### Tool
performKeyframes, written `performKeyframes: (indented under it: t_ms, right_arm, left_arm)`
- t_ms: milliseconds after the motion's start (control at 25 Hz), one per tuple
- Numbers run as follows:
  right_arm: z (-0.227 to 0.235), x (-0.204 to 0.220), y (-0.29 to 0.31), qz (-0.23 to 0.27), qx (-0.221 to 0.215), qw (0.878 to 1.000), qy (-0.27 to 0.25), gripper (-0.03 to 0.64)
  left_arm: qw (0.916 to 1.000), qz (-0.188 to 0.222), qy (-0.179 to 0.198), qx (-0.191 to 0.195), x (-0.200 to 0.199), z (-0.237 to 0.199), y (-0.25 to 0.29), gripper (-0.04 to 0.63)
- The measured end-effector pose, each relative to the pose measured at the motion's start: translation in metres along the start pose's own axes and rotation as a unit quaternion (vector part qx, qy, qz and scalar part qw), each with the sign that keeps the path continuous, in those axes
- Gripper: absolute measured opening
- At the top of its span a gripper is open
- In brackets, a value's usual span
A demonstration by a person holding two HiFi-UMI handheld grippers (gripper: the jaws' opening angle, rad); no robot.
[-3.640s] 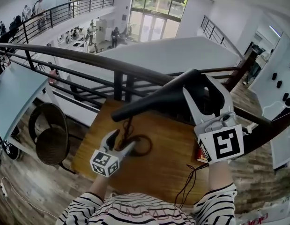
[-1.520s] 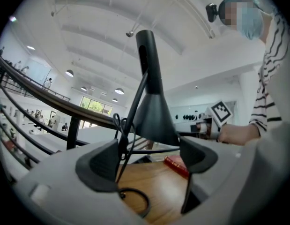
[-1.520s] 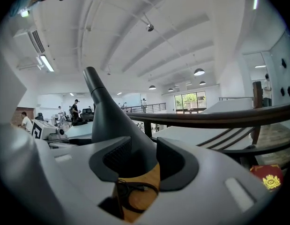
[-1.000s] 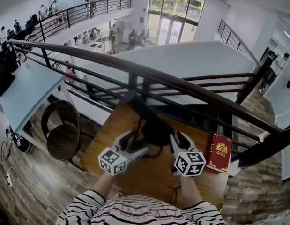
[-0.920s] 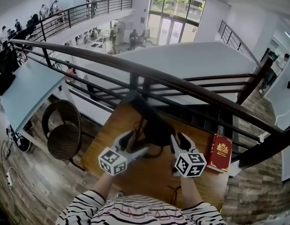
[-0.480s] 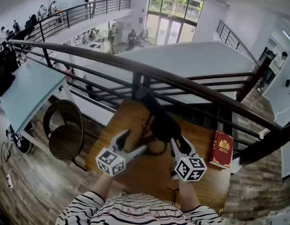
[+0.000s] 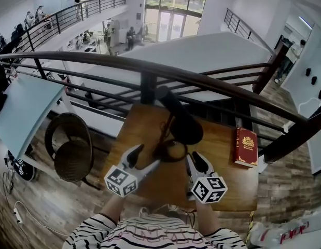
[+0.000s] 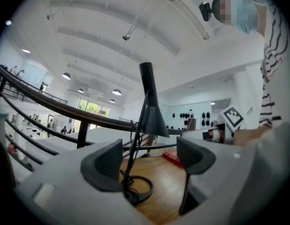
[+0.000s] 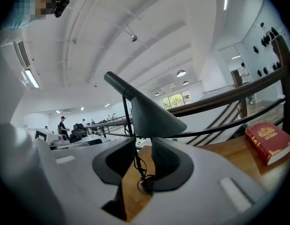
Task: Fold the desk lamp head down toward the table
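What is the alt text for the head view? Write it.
A black desk lamp stands on a wooden table beside a balcony railing, its head tilted downward. The person's left tool and right tool point at it from the near side, jaws closing with nothing between them. A red book lies at the table's right.

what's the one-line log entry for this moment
lamp head: facing down above ring base | left gripper: empty, jaws closing, touching nothing | right gripper: empty, jaws closing, touching nothing | red book: flat on table
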State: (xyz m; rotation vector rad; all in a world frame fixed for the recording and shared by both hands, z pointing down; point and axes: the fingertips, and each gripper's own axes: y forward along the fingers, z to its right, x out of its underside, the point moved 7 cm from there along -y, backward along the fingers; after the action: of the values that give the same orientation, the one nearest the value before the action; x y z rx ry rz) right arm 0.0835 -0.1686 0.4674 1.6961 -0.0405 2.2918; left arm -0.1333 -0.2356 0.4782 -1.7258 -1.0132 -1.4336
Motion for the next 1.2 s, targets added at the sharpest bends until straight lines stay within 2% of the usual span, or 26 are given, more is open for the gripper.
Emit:
performKeyframes:
  t_ms: [160,280,440,640,840,1200]
  right_arm:
    - [-0.018,0.010,-0.009,-0.011,0.002,1.000,-0.009,0.056]
    - [-0.030,0.015,-0.016,-0.011,0.001,1.000,-0.014,0.005]
    - [-0.047,0.020,-0.029,-0.013,-0.010,1.000,-0.013,0.000]
    - [-0.054,0.026,-0.047,-0.023,-0.033,0.999,-0.019,0.000]
    - [-0.015,0.035,-0.105,-0.031,-0.061,0.997,-0.027,0.000]
    - [-0.009,0.054,-0.165,-0.048,-0.097,0.994,-0.024,0.000]
  left_arm:
    - [0.9999,-0.010,0.001,0.014,0.004,0.003,-0.018,0.244]
    - [0.9999,-0.005,0.003,0.010,0.004,0.006,-0.034,0.175]
    - [0.9999,0.005,0.007,-0.008,-0.001,0.012,-0.057,0.078]
    - [0.9994,0.009,0.011,-0.030,-0.002,0.030,-0.067,0.003]
    - [0.9982,0.009,0.017,-0.056,0.020,0.099,-0.049,0.002]
    - [0.9954,-0.002,0.024,-0.093,0.039,0.168,-0.074,0.002]
